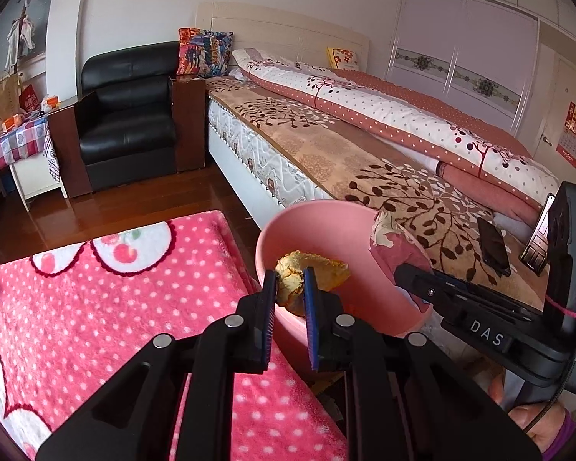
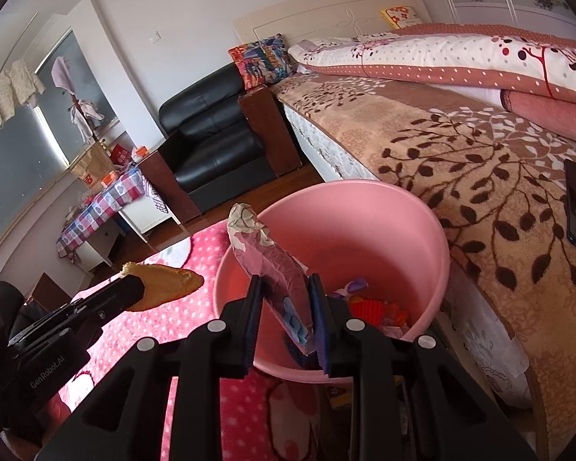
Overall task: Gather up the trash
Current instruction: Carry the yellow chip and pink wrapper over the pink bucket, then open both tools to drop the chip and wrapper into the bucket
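Hanging above the pink bin [image 2: 414, 230], the left gripper [image 1: 291, 288] marked "GenRobot.AI" pinches orange peel [image 1: 311, 269]; the right gripper [image 2: 284, 299], marked "DAS", clamps a crumpled wrapper [image 2: 272, 265].

The pink bin [image 2: 422, 238] is smooth matt plastic. The peel [image 1: 311, 272] in the left tongs [image 1: 290, 288] looks rough, dry and pitted; the wrapper [image 2: 276, 269] in the right tongs [image 2: 286, 299] is crinkled printed paper or foil, which one I cannot tell. Both tongs are matt black plastic with ribbed blue pads [image 1: 309, 296] and shiny metal pins. The dotted pink rug [image 1: 134, 307] is fluffy cloth, the bed blanket [image 2: 480, 176] plush, the armchair [image 1: 126, 115] glossy leather, the floor [image 1: 134, 199] polished wood
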{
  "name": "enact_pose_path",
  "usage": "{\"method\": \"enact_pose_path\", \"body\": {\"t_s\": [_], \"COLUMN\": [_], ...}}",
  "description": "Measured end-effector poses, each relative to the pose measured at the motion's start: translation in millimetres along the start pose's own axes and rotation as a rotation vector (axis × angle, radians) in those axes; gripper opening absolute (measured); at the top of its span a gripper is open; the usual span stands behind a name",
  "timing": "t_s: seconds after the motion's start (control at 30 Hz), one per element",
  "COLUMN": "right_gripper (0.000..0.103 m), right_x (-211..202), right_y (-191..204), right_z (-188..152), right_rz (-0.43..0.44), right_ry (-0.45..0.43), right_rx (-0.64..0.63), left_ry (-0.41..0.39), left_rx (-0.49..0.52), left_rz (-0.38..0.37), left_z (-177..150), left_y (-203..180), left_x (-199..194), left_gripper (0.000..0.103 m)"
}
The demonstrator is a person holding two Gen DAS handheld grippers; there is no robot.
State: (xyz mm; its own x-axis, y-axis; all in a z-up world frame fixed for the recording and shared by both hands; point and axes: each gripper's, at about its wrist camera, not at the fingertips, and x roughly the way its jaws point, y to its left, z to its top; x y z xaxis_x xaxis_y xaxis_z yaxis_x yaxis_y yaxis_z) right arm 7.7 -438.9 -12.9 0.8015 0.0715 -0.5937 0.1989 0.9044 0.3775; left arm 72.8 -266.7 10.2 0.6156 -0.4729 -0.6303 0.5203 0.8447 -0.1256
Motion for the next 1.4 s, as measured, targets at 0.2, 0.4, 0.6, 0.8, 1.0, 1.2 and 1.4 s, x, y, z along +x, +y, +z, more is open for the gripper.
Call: {"method": "enact_pose_path", "body": {"t_s": [0.2,0.4,0.6,0.8,1.0,1.2,1.4], "right_gripper": [0.025,0.025,0.025,0.029,0.042,0.046,0.054], "right_x": [13,25,32,34,30,19,2], "right_y": [-15,-24,-25,-26,-22,-13,7], "right_z": [-1,-3,-6,-6,-6,-8,-21], "right_rz": [-0.017,-0.027,-0.035,-0.050,-0.066,-0.069,-0.061], "right_ry": [0.021,0.044,0.058,0.060,0.044,0.029,0.006], "right_rx": [0.025,0.033,0.031,0.030,0.010,-0.008,-0.047], "left_ry": [0.037,0.075,0.099,0.093,0.074,0.053,0.017], "left_rx": [0.029,0.038,0.021,0.031,0.040,0.035,0.019], "left_rz": [-0.010,-0.018,-0.028,-0.046,-0.053,-0.045,-0.011], "left_z": [-3,-8,-10,-10,-8,-9,-13], "left_y": [-13,-19,-18,-20,-22,-19,-14], "left_x": [21,38,47,46,38,24,5], "left_gripper": [0.014,0.014,0.014,0.033,0.037,0.037,0.037]}}
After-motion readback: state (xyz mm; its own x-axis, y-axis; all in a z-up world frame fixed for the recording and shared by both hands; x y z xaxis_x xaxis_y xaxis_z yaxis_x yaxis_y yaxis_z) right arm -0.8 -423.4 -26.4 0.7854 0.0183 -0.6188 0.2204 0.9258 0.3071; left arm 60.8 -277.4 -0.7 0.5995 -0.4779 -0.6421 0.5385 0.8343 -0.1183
